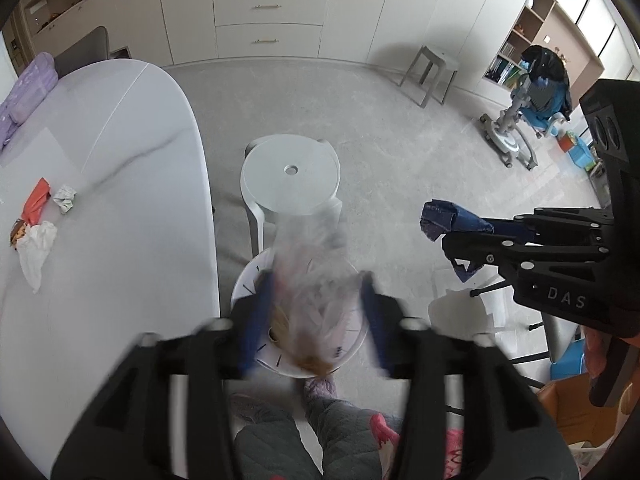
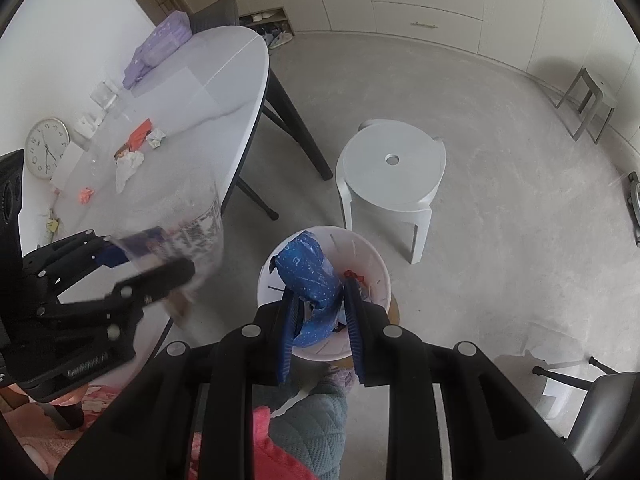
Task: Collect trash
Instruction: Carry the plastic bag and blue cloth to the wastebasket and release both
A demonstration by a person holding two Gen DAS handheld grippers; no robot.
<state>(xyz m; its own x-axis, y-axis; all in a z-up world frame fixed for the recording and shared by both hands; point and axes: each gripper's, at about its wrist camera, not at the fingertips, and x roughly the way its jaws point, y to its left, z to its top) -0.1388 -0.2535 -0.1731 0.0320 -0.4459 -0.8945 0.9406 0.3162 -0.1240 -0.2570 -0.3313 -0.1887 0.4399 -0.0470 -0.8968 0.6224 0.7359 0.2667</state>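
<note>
A white bin [image 1: 245,280] [image 2: 381,276] stands on the floor by the table. My left gripper [image 1: 316,282] [image 2: 152,261] hangs over it with its fingers wide apart; a clear plastic bag [image 1: 310,260] [image 2: 196,216], blurred, sits loosely between them. My right gripper [image 2: 321,292] [image 1: 450,243] is shut on a crumpled blue wrapper [image 2: 310,272] [image 1: 438,216] above the bin's rim. On the table lie a red wrapper [image 1: 38,200] [image 2: 140,133], a crumpled paper ball [image 1: 65,198] [image 2: 156,138] and a white tissue [image 1: 37,248] [image 2: 128,168].
A white round stool [image 1: 290,176] [image 2: 392,164] stands just beyond the bin. The grey-white table [image 1: 120,184] [image 2: 224,80] also carries a purple pack [image 2: 158,48], a clock [image 2: 46,148] and an orange scrap [image 2: 85,195]. A person's quilted trouser legs [image 1: 272,440] are below the grippers.
</note>
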